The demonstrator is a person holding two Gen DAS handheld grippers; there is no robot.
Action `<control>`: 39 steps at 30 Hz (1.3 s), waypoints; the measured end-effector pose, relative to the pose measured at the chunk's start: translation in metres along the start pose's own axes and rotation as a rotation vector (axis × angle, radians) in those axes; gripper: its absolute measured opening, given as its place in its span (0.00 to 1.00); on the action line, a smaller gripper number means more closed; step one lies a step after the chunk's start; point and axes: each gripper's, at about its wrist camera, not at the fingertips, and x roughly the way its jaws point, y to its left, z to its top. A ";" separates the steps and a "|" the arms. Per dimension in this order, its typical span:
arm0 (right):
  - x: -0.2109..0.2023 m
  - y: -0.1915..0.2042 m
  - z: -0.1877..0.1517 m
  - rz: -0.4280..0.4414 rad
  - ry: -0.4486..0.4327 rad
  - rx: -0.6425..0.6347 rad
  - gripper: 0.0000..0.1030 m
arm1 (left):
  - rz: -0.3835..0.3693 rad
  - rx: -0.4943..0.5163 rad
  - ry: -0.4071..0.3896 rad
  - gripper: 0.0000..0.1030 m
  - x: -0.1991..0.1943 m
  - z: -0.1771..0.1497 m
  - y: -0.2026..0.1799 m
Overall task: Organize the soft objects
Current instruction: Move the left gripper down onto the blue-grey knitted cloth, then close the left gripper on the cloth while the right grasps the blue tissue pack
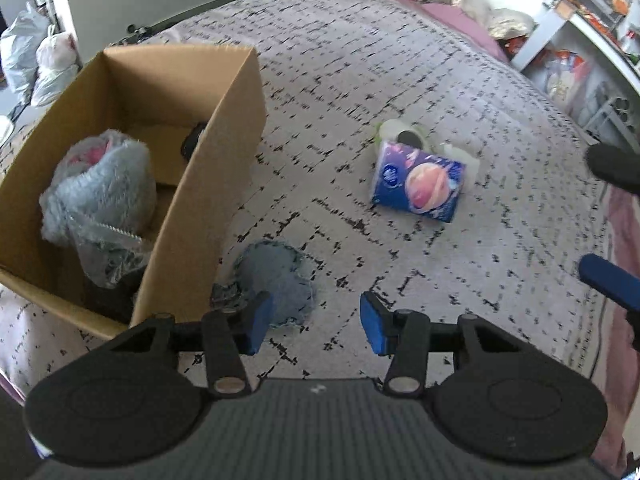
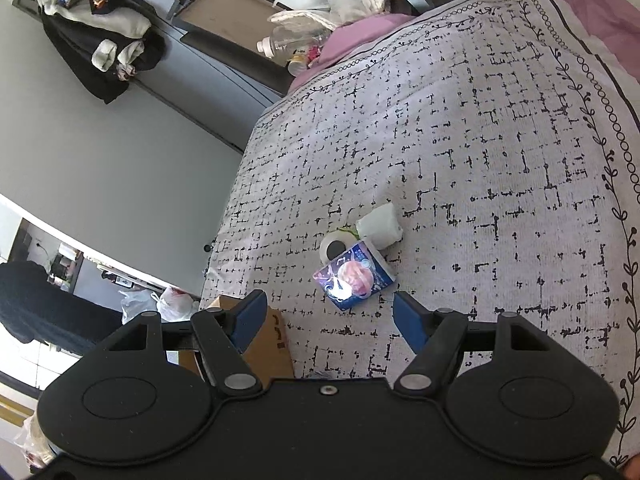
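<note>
A cardboard box point(image 1: 224, 152) stands on the bed at the left; a grey fluffy item in clear plastic point(image 1: 100, 200) lies inside it. A frayed denim piece point(image 1: 276, 276) lies on the bedspread beside the box, just ahead of my open, empty left gripper point(image 1: 314, 326). A blue tissue pack with a pink planet print point(image 1: 420, 182) lies mid-bed, with a tape roll point(image 1: 404, 134) and a white soft bundle point(image 2: 380, 224) behind it. My right gripper point(image 2: 326, 318) is open and empty, above the tissue pack point(image 2: 354, 276). The box corner point(image 2: 264, 340) shows by its left finger.
The patterned bedspread point(image 1: 360, 60) covers the bed; a pink blanket point(image 2: 600, 12) lies along its far side. Plastic bags point(image 1: 36, 64) sit on the floor beyond the box. Shelves with clutter point(image 1: 580, 60) stand at the right. The right gripper's fingers point(image 1: 612, 280) show at the left wrist view's right edge.
</note>
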 end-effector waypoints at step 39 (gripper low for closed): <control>0.083 -0.021 0.010 -0.061 0.091 0.126 0.68 | 0.026 -0.054 -0.108 0.17 0.036 0.043 -0.013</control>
